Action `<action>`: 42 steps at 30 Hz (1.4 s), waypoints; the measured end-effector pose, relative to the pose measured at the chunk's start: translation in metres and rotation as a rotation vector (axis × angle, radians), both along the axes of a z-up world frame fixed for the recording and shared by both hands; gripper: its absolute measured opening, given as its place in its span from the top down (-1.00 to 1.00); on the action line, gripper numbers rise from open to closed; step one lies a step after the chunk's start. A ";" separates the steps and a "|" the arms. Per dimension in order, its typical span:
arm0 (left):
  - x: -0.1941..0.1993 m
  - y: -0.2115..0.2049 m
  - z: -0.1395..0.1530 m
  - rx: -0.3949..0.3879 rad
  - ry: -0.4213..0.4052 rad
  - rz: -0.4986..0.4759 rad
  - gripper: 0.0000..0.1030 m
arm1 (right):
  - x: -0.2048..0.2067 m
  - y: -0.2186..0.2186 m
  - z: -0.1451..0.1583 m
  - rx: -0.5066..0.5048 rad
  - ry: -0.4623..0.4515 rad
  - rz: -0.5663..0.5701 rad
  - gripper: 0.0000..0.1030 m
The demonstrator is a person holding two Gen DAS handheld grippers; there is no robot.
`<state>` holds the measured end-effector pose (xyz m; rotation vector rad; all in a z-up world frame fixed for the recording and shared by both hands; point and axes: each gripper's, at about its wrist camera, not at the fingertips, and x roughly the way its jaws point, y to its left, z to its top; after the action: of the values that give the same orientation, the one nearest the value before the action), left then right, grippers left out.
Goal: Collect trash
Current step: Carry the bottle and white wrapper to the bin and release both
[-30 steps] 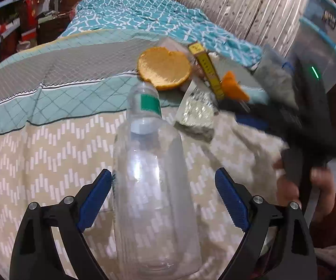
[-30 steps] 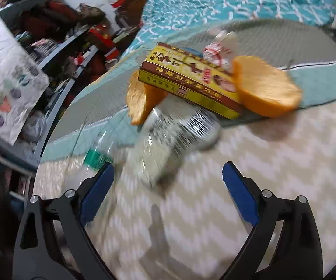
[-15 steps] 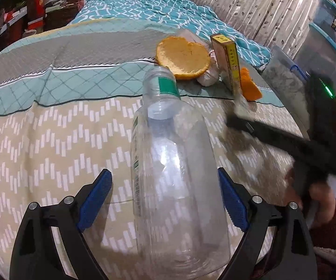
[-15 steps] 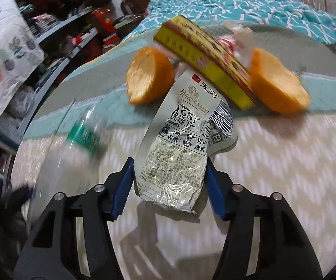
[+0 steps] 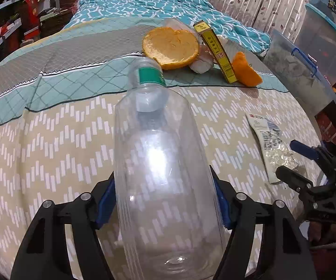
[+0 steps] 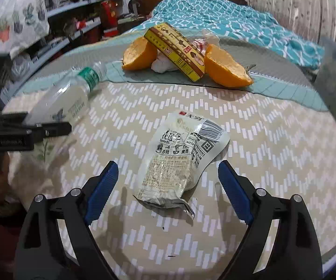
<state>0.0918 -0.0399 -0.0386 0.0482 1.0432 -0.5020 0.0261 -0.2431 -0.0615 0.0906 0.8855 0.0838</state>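
Now the clear plastic bottle [image 5: 163,163] lies lengthwise between the fingers of the left gripper [image 5: 163,207], its base towards the camera and its green-banded neck pointing away over the bed [image 5: 51,140]; the crinkled food wrapper [image 6: 182,158] lies flat on the zigzag bedspread between the fingers of the right gripper [image 6: 168,186], nearer the left pad yet touching neither; further up the bed, on the teal band of the cover, two orange peel halves [image 6: 226,67] lean against a yellow box [image 6: 177,51], with a crumpled white wrapper [image 6: 163,64] tucked beneath it; the bottle's see-through wall makes it hard to judge where its far side meets the cloth, and the lower part of the left pads is hidden behind it; in the right wrist view the left gripper is blurred and cut off at the frame's edge, as is a clear storage bin [image 5: 308,70] beside the bed; the left fingers have just been closing and now the blue pads press on both sides of the bottle, gripping it at a wide spread; the right fingers have just been opening and stand wide apart, holding nothing, the wrapper free on the bedspread between them
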 end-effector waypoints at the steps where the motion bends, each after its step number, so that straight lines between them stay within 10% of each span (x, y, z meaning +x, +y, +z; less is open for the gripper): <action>1: -0.001 0.000 0.001 -0.024 0.013 -0.006 -0.24 | 0.001 -0.004 -0.002 0.021 0.005 -0.009 -0.70; 4: -0.006 -0.004 0.006 -0.076 0.031 -0.040 -0.21 | 0.003 -0.006 -0.011 0.016 0.024 -0.023 -0.58; 6: -0.010 -0.013 0.010 -0.085 0.028 -0.076 -0.21 | 0.001 -0.008 -0.009 -0.012 0.018 -0.010 0.02; 10: -0.017 -0.042 0.014 -0.120 0.056 -0.179 -0.19 | -0.012 -0.034 -0.006 0.074 -0.014 -0.073 0.39; 38: -0.006 -0.458 0.005 -0.047 0.168 -0.874 -0.18 | -0.108 -0.357 -0.003 0.299 -0.220 -0.904 0.43; 42: -0.008 -0.519 0.003 0.003 0.118 -0.892 -0.25 | -0.114 -0.393 -0.007 0.317 -0.227 -1.009 -0.05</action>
<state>0.0837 -0.5588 -0.0352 0.5065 1.1071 -1.3200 -0.0875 -0.6360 -0.0688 0.7947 0.5138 -0.6977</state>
